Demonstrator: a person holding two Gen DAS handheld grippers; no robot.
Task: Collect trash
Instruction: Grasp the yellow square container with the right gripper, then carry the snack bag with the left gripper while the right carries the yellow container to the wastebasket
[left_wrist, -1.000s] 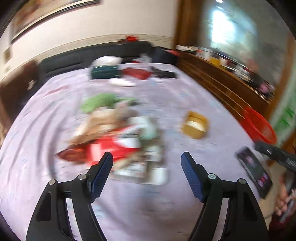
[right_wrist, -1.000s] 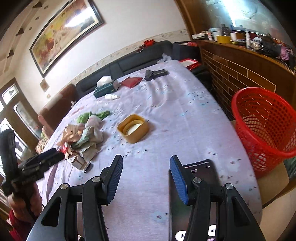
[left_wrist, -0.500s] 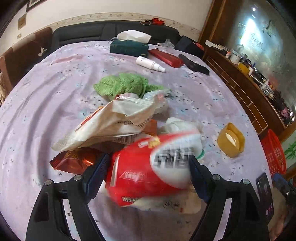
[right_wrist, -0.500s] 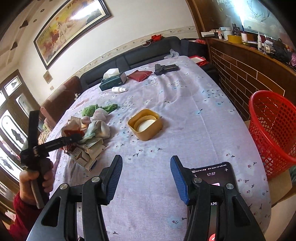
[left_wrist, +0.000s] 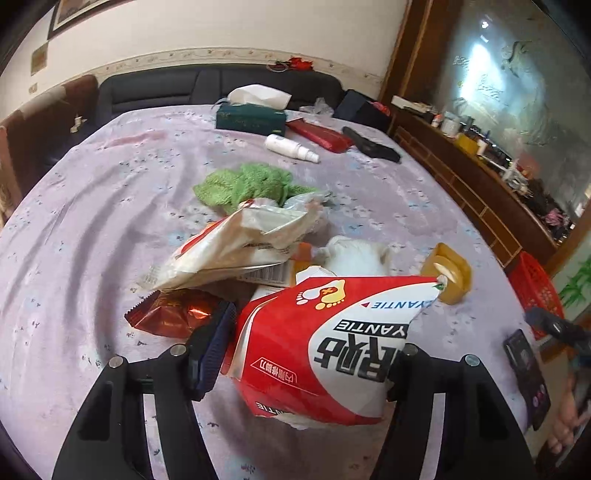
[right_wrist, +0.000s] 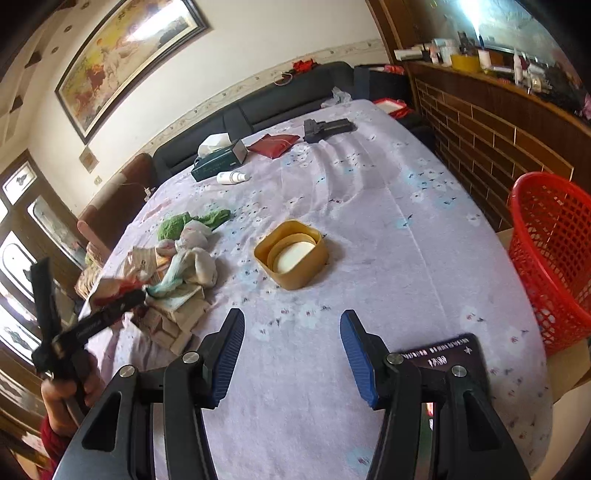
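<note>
A pile of trash lies on the purple cloth: a red and white packet (left_wrist: 325, 343), a white wrapper (left_wrist: 236, 247), a shiny red-brown wrapper (left_wrist: 173, 314) and crumpled paper. My left gripper (left_wrist: 306, 350) is shut on the red and white packet, lifted slightly over the pile; it also shows in the right wrist view (right_wrist: 122, 302). My right gripper (right_wrist: 291, 354) is open and empty above the cloth near the table's front. The red mesh basket (right_wrist: 554, 258) stands off the table's right edge.
A yellow tub (right_wrist: 291, 254) sits mid-table. A green cloth (left_wrist: 251, 184), tissue box (left_wrist: 251, 118), white bottle (left_wrist: 291, 147), red pouch (left_wrist: 321, 134) and black case (left_wrist: 369, 147) lie farther back. A phone (right_wrist: 443, 354) lies at the front right. A wooden counter runs along the right.
My left gripper went forward into the pile, closed on the red and white packet and raised it. My right gripper stayed open and shifted only slightly.
</note>
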